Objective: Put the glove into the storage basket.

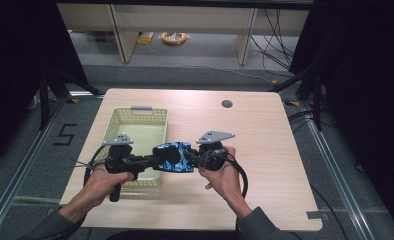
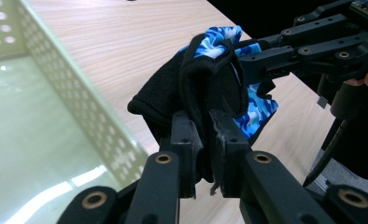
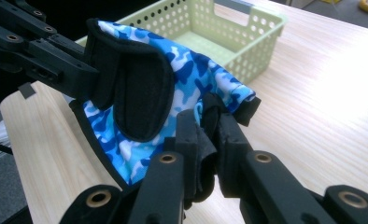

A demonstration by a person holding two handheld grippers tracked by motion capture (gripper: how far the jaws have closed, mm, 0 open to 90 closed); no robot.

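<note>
Glove [image 1: 174, 156] clamped at both ends by left fingers [image 2: 205, 140], right fingers [image 3: 209, 140], above basket [image 1: 116, 118] right rim; table [image 1: 265, 130] open rightward.

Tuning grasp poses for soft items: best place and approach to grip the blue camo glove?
Pinch the black hem, at opposite ends, coming in level from each side. The glove is limp, and its thick folded edge fits between jaws. That is how the left gripper and right gripper hold it, above the table beside the basket.

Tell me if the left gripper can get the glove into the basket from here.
Probably yes. The left gripper grips the glove right above the basket's near corner, with its open top free. But the right gripper is also clamped on it and must follow or release.
</note>
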